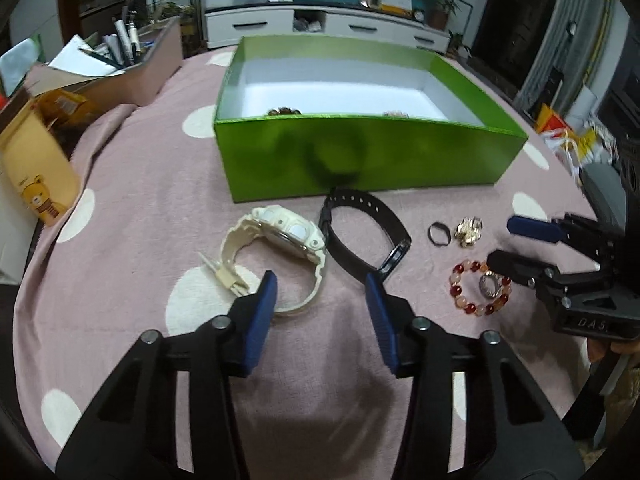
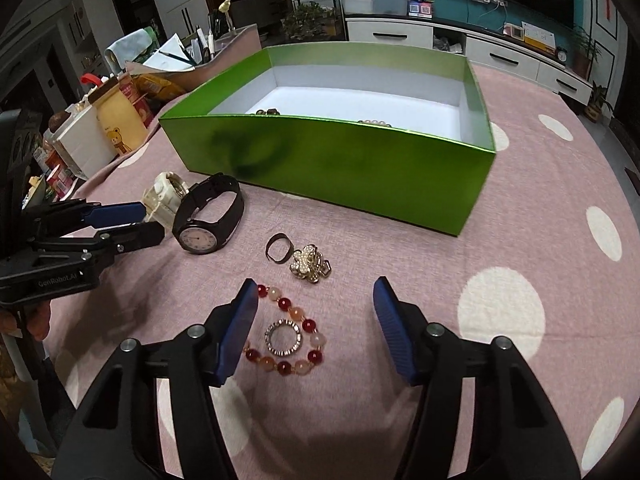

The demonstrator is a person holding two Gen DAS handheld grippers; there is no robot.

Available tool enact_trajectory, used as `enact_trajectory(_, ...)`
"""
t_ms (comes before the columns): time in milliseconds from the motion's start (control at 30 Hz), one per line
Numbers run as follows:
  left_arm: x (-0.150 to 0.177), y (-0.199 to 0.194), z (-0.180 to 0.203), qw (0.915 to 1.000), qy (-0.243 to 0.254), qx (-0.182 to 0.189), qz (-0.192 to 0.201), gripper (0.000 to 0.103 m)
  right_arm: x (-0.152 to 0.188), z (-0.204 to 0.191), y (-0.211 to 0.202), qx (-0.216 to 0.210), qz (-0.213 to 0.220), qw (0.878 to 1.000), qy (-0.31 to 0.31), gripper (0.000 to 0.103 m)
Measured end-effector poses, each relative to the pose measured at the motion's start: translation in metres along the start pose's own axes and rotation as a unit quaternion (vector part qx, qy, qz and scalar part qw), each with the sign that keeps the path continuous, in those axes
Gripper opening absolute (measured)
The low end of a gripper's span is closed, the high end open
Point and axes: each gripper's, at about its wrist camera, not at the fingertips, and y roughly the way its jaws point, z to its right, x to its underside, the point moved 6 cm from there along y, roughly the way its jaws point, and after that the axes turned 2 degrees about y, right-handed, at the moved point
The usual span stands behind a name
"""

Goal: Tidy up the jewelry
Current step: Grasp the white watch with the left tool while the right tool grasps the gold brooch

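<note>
Jewelry items lie on a pink cloth with white polka dots (image 2: 440, 240), in front of an open green cardboard box with a white interior (image 2: 340, 168).

The left gripper (image 1: 321, 280) has its blue-padded fingers (image 1: 262, 304) spread apart and holds nothing. Its left pad is over the strap of the cream plastic wristwatch (image 1: 280, 248), which lies on its side; whether pad and strap touch cannot be told. Just beside that watch, toward the right finger, lies the black wristwatch with a round white dial (image 2: 208, 216); the two watches are touching or nearly so.

The right gripper (image 2: 316, 312) is also parted wide and holds nothing. Between its fingers, nearer the left pad, lies the bracelet of red and pale pink round beads (image 2: 292, 366). The small silver ring set with clear stones (image 2: 283, 337) rests inside the bracelet loop. Beyond these lie the gold-coloured flower-shaped brooch with small stones (image 2: 310, 264) and, just beside it on the left, the thin dark ring (image 2: 278, 249).

Inside the box, against its near wall, a dark brown beaded piece (image 2: 268, 111) and a string of pale pearl-like beads (image 2: 374, 121) are partly visible, well apart.

At the table's left edge stands a yellow container printed with a cartoon bear (image 2: 118, 120).
</note>
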Motion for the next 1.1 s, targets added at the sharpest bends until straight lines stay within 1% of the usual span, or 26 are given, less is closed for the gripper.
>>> enact_trajectory(100,0.001,0.003,0.003,0.9998,0.019,-0.003,-0.005,0.038,-0.002,-0.001,0.005,0.002,-0.002,1.000,-0.005,0.058)
enact_trajectory(133,0.001,0.004,0.004,0.9997,0.023,-0.001,-0.007,0.034,-0.003,-0.001,0.007,0.003,-0.003,1.000,-0.006,0.058)
enact_trajectory(200,0.002,0.006,0.006,0.9994,0.033,0.001,-0.013,0.031,-0.004,-0.001,0.010,0.004,-0.004,1.000,-0.007,0.057)
enact_trajectory(267,0.004,0.010,0.009,0.9987,0.045,-0.002,-0.025,0.025,-0.006,-0.002,0.013,0.006,-0.005,1.000,-0.010,0.055)
enact_trajectory(300,0.005,0.010,0.010,0.9985,0.048,-0.004,-0.026,0.024,-0.007,-0.003,0.014,0.007,-0.006,1.000,-0.012,0.054)
enact_trajectory(333,0.005,0.011,0.010,0.9983,0.051,-0.006,-0.027,0.022,-0.007,-0.003,0.015,0.008,-0.007,1.000,-0.014,0.053)
enact_trajectory(367,0.005,0.011,0.010,0.9983,0.050,-0.006,-0.029,0.017,-0.008,-0.003,0.017,0.010,-0.007,1.000,-0.016,0.052)
enact_trajectory(433,0.005,0.012,0.007,0.9988,0.037,-0.005,-0.031,0.012,-0.009,-0.004,0.019,0.012,-0.008,1.000,-0.019,0.050)
enact_trajectory(467,0.006,0.012,0.006,0.9991,0.030,-0.001,-0.030,0.012,-0.009,-0.005,0.020,0.012,-0.009,1.000,-0.021,0.047)
enact_trajectory(533,0.007,0.011,0.003,0.9995,0.018,0.000,-0.026,0.011,-0.009,-0.006,0.022,0.013,-0.010,1.000,-0.025,0.044)
enact_trajectory(600,0.008,0.009,0.002,0.9998,0.008,0.002,-0.020,0.007,-0.009,-0.006,0.024,0.015,-0.012,0.999,-0.029,0.037)
enact_trajectory(633,0.009,0.008,0.000,0.9999,0.001,0.002,-0.016,0.006,-0.009,-0.007,0.025,0.016,-0.013,0.999,-0.031,0.036)
enact_trajectory(700,0.009,0.005,0.000,0.9999,-0.010,0.005,-0.011,0.006,-0.009,-0.007,0.025,0.020,-0.011,0.999,-0.037,0.030)
enact_trajectory(767,0.010,0.003,-0.002,0.9997,-0.023,0.009,-0.006,0.005,-0.009,-0.007,0.026,0.022,-0.009,0.999,-0.041,0.026)
enact_trajectory(933,0.011,-0.002,-0.006,0.9988,-0.047,0.014,0.003,0.005,-0.009,-0.007,0.024,0.025,0.000,0.999,-0.046,0.021)
enact_trajectory(1100,0.011,-0.009,-0.010,0.9982,-0.058,0.014,0.011,0.005,-0.011,-0.001,0.014,0.018,0.012,0.999,-0.026,0.021)
